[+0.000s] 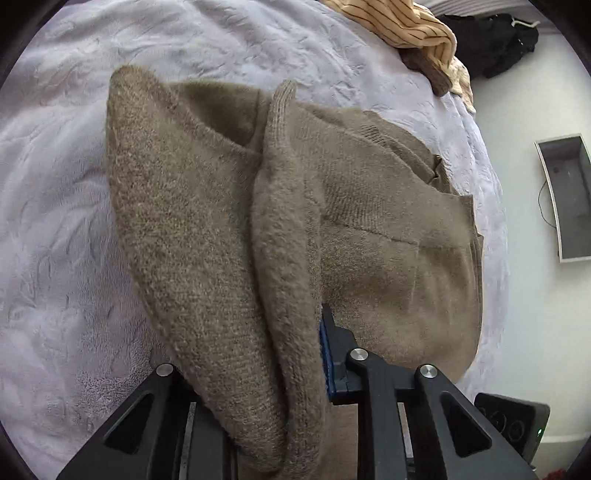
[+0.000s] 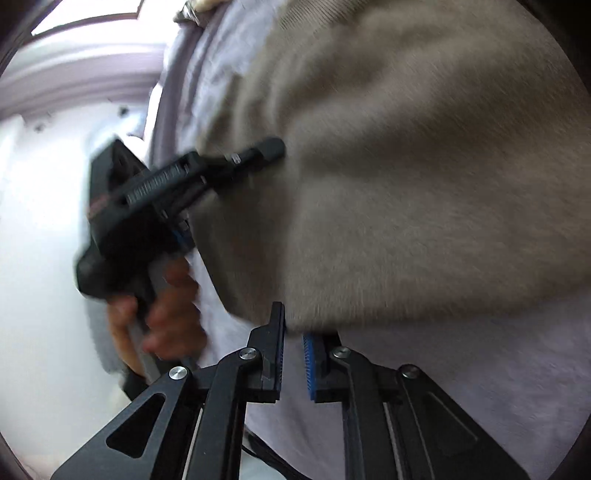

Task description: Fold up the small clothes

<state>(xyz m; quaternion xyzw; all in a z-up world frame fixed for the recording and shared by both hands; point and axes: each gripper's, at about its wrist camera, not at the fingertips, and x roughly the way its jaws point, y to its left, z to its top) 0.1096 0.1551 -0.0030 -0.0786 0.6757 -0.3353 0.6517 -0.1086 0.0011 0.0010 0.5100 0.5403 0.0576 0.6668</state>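
- Between the left gripper (image 1: 258, 350) pads sits a thick fold of the brown sweater (image 1: 369, 221), clamped so it can be carried across, I'd guess.
- Right gripper (image 2: 293, 343) is narrow, its tips at the hem; a grip isn't clear.
- Sweater lies on the lavender blanket (image 1: 66, 184); left points steeply down.

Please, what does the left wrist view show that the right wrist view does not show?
Only the left wrist view: a striped garment, a black garment, and the left claw shut on a fold of the brown sweater. Only the right wrist view: a hand carrying that claw, and the right claw at the sweater's edge; its grip is unclear. Both: the sweater on the lilac blanket.
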